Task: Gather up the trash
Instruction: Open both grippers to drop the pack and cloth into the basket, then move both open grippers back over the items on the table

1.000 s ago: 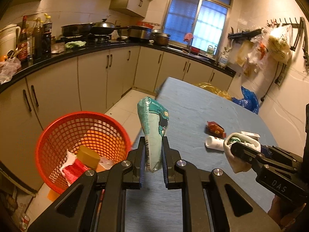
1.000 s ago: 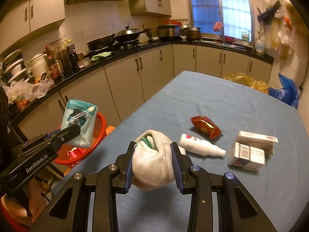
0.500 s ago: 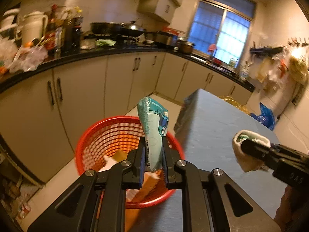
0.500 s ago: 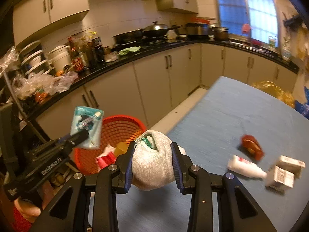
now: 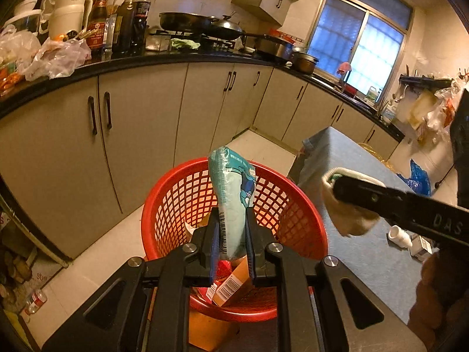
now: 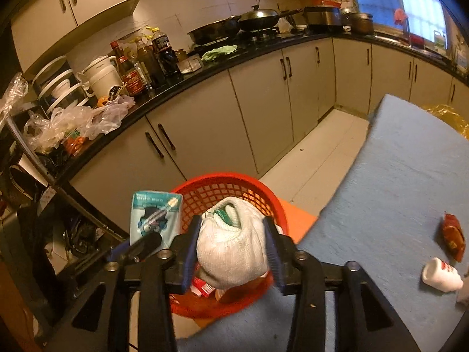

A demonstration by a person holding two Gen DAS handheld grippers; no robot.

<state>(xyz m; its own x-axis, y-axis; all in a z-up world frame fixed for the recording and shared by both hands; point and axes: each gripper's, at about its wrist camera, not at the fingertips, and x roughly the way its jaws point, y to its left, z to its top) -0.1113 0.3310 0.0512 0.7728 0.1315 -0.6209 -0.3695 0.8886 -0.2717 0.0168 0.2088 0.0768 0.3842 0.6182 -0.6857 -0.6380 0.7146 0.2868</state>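
Note:
A red mesh basket (image 5: 164, 193) stands on the floor by the blue table's corner (image 5: 360, 264), with cartons and wrappers inside. My left gripper (image 5: 233, 220) holds an upright teal packet (image 5: 233, 193) over the basket; its jaws are just starting to open, pads still on the packet. My right gripper (image 6: 233, 228) carries a balled white knitted glove (image 6: 231, 249) above the basket's (image 6: 222, 180) near side. Its jaws are opening, and the glove still sits between the pads. The right wrist view also shows the teal packet (image 6: 155, 217) to the left of the glove.
A white bottle (image 6: 441, 274) and a red sachet (image 6: 453, 236) lie on the blue table (image 6: 395, 176). Beige cabinets (image 5: 140, 135) under a cluttered black counter run behind the basket. A strip of white floor (image 6: 316, 161) separates cabinets and table.
Both grippers swung left from over the table to above the red basket. The right jaws have widened around the glove; the packet stays gripped in the left.

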